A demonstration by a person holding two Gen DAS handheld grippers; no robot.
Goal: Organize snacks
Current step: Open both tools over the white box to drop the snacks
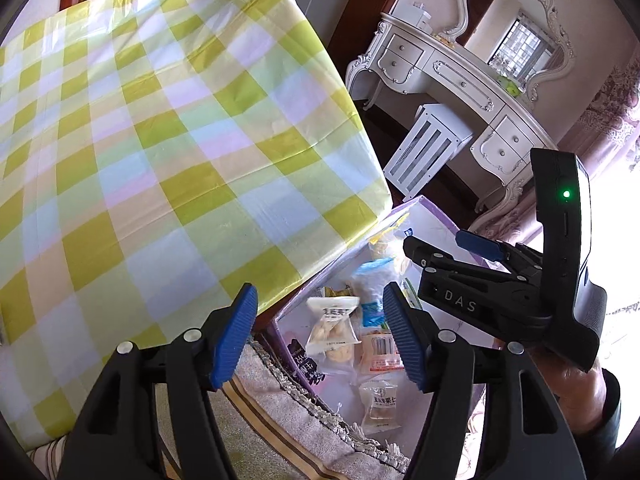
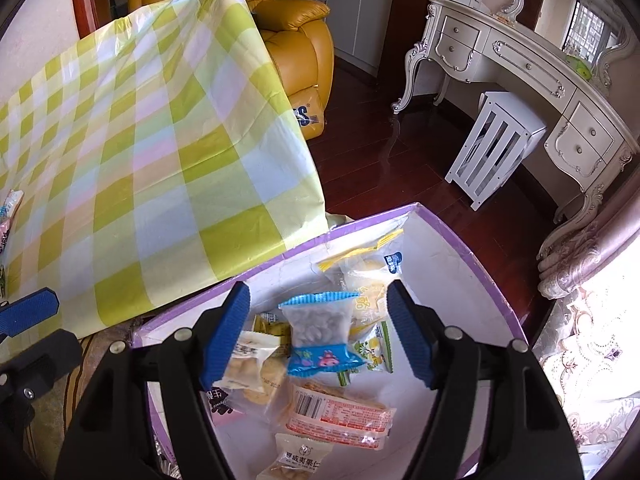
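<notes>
A white box with a purple rim (image 2: 460, 248) stands on the floor beside the table and holds several snack packets. My right gripper (image 2: 318, 336) hangs open over it. A packet with blue ends (image 2: 320, 332) lies between its pads, and neither pad touches it. Below that lie a peach packet with a barcode (image 2: 340, 412) and a clear biscuit packet (image 2: 248, 364). My left gripper (image 1: 320, 336) is open and empty above the box's near side (image 1: 436, 208), close to the table edge. The right gripper (image 1: 444, 244) shows to its right, and the blue packet (image 1: 374, 280) looks blurred.
The table wears a yellow-green checked cloth (image 1: 160, 140), with more packets at its left edge (image 2: 10, 208). A fringed rug (image 1: 300, 396) lies under the box. Beyond it are a yellow armchair (image 2: 296, 32), a white dressing table (image 2: 520, 68), a white stool (image 2: 492, 144) and dark wooden floor.
</notes>
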